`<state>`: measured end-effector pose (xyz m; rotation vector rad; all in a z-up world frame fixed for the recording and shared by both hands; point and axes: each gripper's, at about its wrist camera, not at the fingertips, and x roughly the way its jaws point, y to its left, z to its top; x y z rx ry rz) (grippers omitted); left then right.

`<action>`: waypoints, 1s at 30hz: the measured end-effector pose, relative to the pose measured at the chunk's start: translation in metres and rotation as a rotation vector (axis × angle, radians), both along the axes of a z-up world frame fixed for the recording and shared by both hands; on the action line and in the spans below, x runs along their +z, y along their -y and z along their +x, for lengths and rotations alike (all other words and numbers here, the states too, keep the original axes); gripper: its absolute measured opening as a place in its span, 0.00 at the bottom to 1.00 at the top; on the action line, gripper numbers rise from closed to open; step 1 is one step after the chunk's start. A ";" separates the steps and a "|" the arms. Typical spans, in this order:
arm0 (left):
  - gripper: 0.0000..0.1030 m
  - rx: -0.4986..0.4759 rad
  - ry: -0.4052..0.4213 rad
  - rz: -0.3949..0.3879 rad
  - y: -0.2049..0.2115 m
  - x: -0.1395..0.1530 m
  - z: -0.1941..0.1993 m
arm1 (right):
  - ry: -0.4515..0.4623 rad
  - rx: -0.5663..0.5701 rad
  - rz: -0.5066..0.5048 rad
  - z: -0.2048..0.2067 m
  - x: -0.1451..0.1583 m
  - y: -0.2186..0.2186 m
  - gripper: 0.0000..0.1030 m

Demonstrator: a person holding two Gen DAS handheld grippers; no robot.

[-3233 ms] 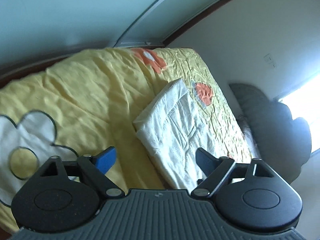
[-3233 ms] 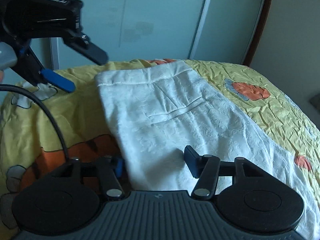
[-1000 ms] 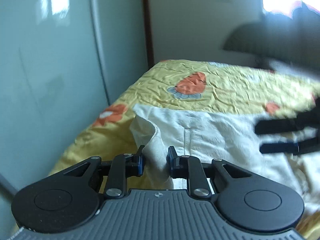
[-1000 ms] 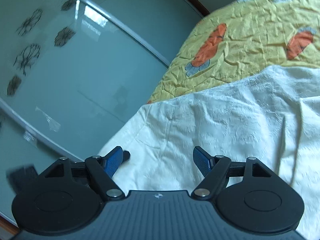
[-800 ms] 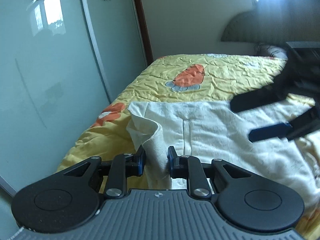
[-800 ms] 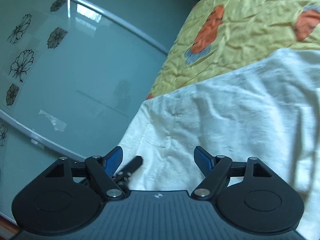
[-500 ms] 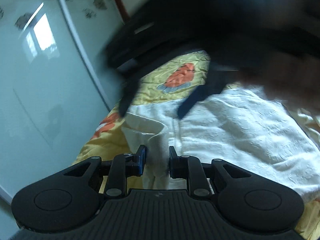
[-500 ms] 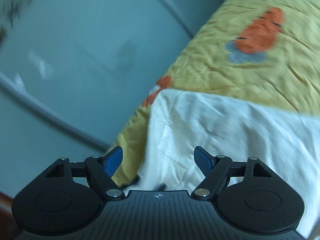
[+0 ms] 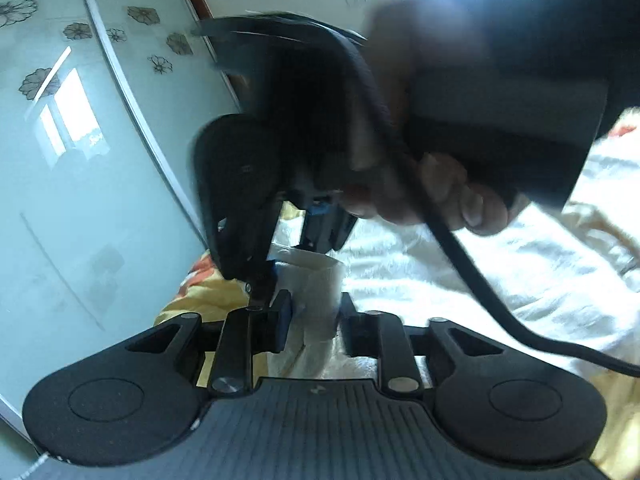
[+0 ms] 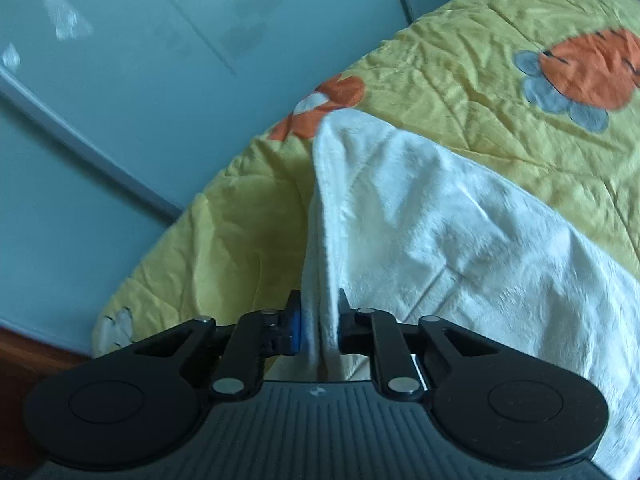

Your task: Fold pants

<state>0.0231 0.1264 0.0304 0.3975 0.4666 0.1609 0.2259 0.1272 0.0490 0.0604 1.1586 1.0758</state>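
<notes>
**Both grippers pinched on the white pants at the bed's edge**

The left gripper (image 9: pixel 314 320) was clamped on a bunched fold of the white pants (image 9: pixel 460 272), the cloth standing up between its fingers. Right in front of it, the other tool filled most of the left wrist view (blurred, dark, very close), with the person's hand (image 9: pixel 432 188) wrapped around its handle and a black cable (image 9: pixel 472 276) trailing down across the fabric.

Over on the right wrist view, the right gripper (image 10: pixel 318 326) was squeezed tight on a lifted edge of the pants (image 10: pixel 460 248), the hem rising in a ridge from between the fingers. The rest of the garment lay spread on the yellow bedspread (image 10: pixel 460 92), beside its orange print (image 10: pixel 588 68). A frosted sliding door (image 10: pixel 132 60) stood just past the bed's edge.
</notes>
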 end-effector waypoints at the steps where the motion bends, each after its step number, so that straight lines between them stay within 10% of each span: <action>1: 0.48 -0.013 0.017 -0.017 -0.001 0.004 -0.007 | -0.006 -0.009 0.036 -0.001 0.001 0.007 0.12; 8: 0.95 -0.171 0.203 -0.065 -0.007 0.028 -0.083 | -0.004 -0.057 0.241 -0.010 0.028 0.067 0.11; 18: 0.98 -0.206 0.241 -0.324 -0.005 0.076 -0.084 | 0.019 -0.277 0.440 -0.045 0.062 0.287 0.11; 24: 0.98 -0.355 0.163 -0.352 0.026 0.074 -0.057 | -0.081 -0.501 0.252 -0.068 0.005 0.406 0.12; 30: 0.98 -0.416 0.047 -0.408 0.062 0.068 -0.032 | -0.183 -0.616 0.254 -0.081 -0.048 0.434 0.12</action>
